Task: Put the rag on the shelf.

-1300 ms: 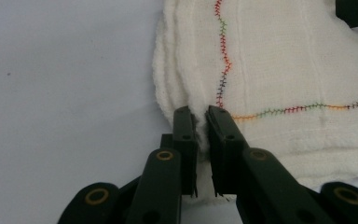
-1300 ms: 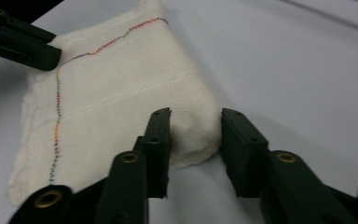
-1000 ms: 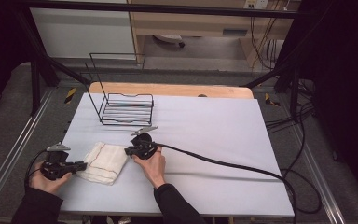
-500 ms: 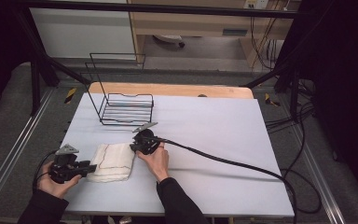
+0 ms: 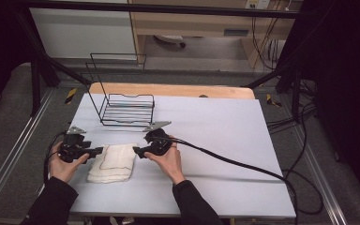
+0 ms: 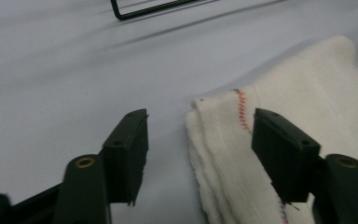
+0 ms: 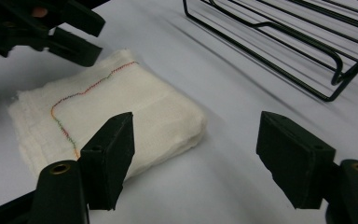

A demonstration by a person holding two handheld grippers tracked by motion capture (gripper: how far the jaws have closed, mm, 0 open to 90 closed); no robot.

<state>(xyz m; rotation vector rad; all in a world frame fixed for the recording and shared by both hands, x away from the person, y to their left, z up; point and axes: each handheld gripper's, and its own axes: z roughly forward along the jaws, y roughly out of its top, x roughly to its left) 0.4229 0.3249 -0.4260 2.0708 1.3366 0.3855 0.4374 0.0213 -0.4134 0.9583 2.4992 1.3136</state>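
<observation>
A white table (image 5: 225, 140) stands on a grey floor, with a wooden board (image 5: 168, 90) along its far edge.

At the left, the person's left hand (image 5: 64, 165) comes in from the near edge, forearm in a dark sleeve, fingers wrapped round the left gripper (image 5: 99, 150), which lies low and level and points right across the table. Its jaws have just been opening and now stand spread; in the left gripper view the corner of a folded white cloth (image 6: 279, 140) lies between them, the pads clear of it.

The cloth (image 5: 112, 161) rests flat on the table just ahead of that gripper, between the two grippers.

To its right, the right hand (image 5: 166, 159) lies palm down over the right gripper (image 5: 136, 152), which points left toward the cloth's near edge, its cable trailing off right. Its jaws have also just been opening and stand wide apart, holding nothing; the cloth sits just beyond its left jaw.

A black wire rack (image 5: 124, 105) stands farther off, beyond both grippers.
</observation>
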